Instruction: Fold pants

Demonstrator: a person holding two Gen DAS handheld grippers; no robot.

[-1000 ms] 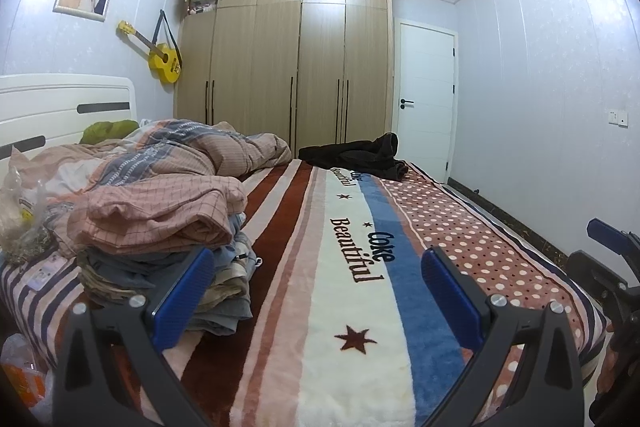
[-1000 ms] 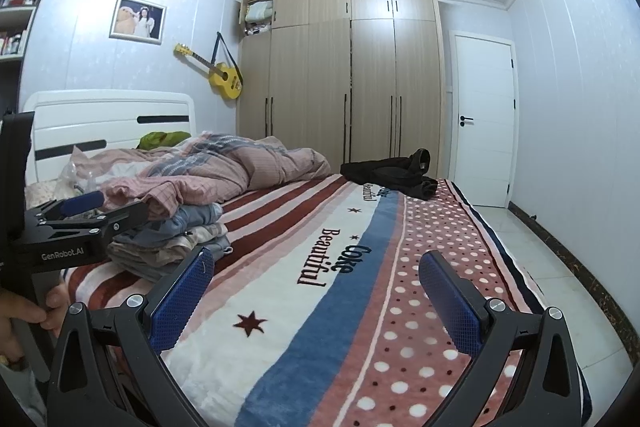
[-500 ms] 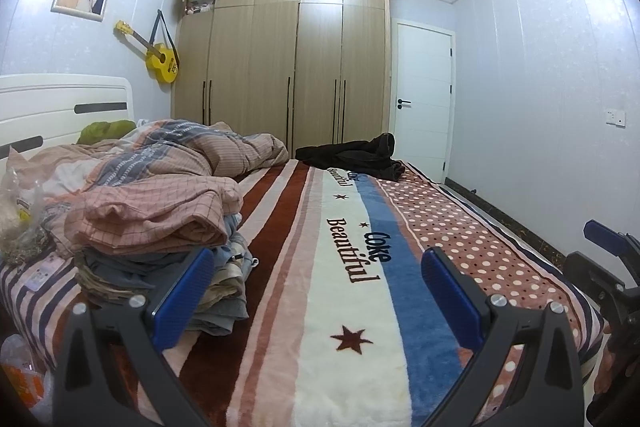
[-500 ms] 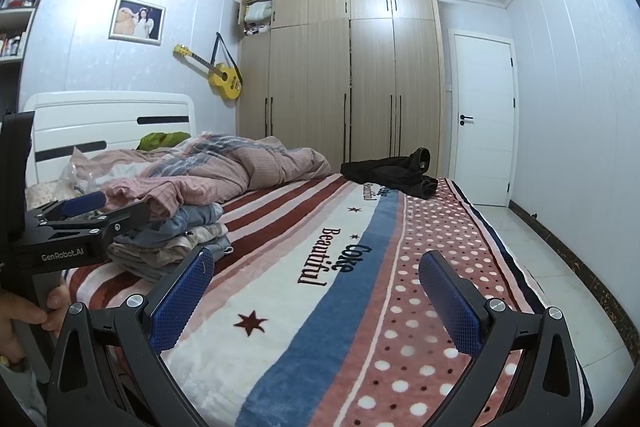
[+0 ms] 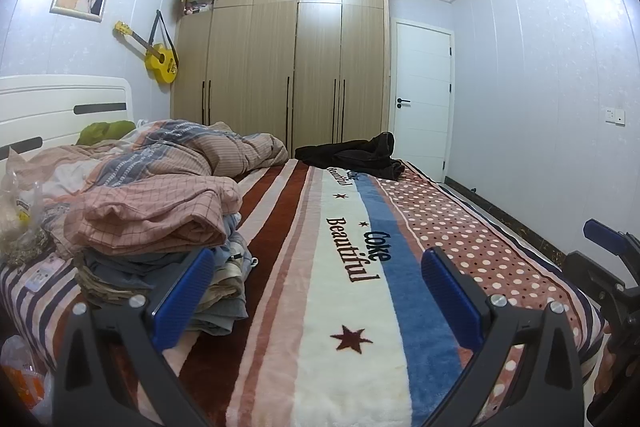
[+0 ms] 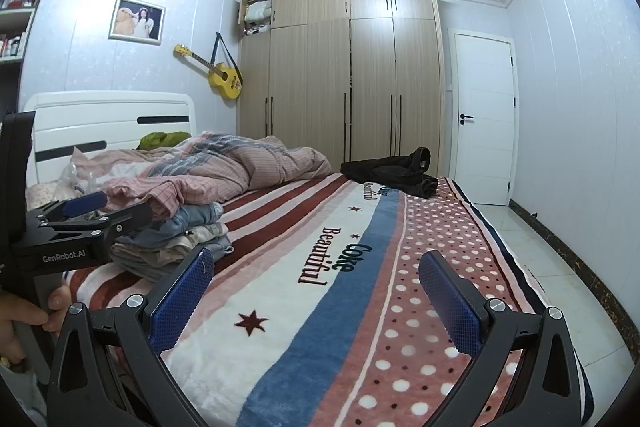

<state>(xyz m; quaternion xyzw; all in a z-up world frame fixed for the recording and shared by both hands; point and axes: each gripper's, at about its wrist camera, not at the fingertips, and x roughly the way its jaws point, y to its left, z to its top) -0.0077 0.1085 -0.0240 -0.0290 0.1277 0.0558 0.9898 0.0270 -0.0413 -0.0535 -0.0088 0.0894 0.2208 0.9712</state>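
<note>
Dark crumpled pants [image 5: 354, 154] lie at the far end of the bed, also in the right wrist view [image 6: 394, 171]. My left gripper [image 5: 318, 301] is open and empty, held above the near part of the striped blanket [image 5: 344, 307]. My right gripper [image 6: 316, 301] is open and empty too, over the blanket [image 6: 320, 311] to the right of the left gripper [image 6: 86, 217]. Both are far from the pants. A stack of folded clothes [image 5: 168, 259] sits at the left, also in the right wrist view [image 6: 180, 239].
A rumpled pink quilt [image 5: 168, 163] covers the bed's left side by the white headboard [image 5: 60, 107]. A wardrobe [image 5: 296, 59] and a white door [image 5: 422, 99] stand behind the bed. Tiled floor [image 6: 560, 267] runs along the right. Plastic bags [image 5: 20, 203] lie at left.
Both views have shifted only slightly; the left wrist view has drifted a little. Both grippers stay open and nothing on the bed has moved.
</note>
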